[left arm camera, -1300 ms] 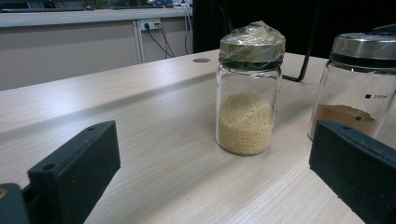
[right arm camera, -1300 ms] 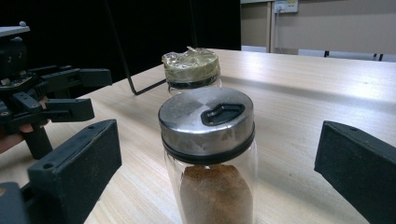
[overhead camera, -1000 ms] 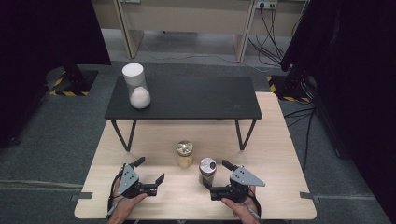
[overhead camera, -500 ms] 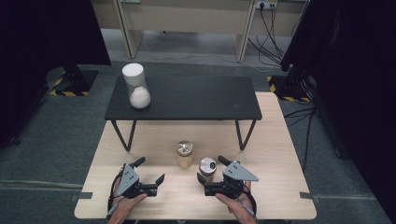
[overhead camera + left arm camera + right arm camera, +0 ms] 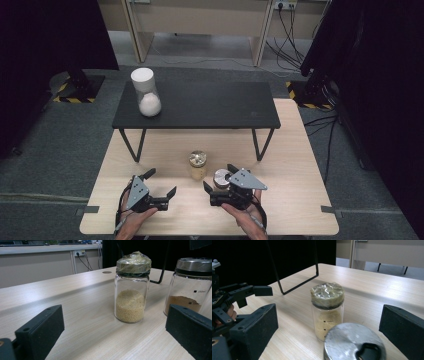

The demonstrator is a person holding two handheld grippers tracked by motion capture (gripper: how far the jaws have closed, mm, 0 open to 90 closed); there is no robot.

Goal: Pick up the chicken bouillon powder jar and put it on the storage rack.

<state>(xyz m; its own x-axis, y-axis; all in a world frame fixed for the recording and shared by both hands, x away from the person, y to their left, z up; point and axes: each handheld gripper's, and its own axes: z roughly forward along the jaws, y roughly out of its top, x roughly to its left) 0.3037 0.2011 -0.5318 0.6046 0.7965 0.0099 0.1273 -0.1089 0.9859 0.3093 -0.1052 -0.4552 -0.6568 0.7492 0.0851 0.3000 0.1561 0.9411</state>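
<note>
A glass jar of yellow grains [image 5: 197, 165] with a film-wrapped lid stands on the wooden table [image 5: 290, 150]; it also appears as the grain jar [image 5: 132, 290] and the grain jar [image 5: 327, 310]. Right beside it is a silver-lidded jar of brown powder [image 5: 221, 178], seen as the powder jar [image 5: 190, 285] and its lid [image 5: 353, 343]. My right gripper [image 5: 218, 177] is open, one jaw on each side of the silver-lidded jar without touching it. My left gripper [image 5: 161, 182] is open and empty, aimed at the grain jar from the left.
A low black table [image 5: 200, 102] on thin metal legs stands across the far half of the wooden table. On its left end is a white-capped jar [image 5: 145, 92] holding something white. The left gripper [image 5: 242, 295] is close to the jars.
My right gripper has slid left and slightly forward, so the silver-lidded jar now sits between its open jaws. The left gripper and both jars have stayed put.
</note>
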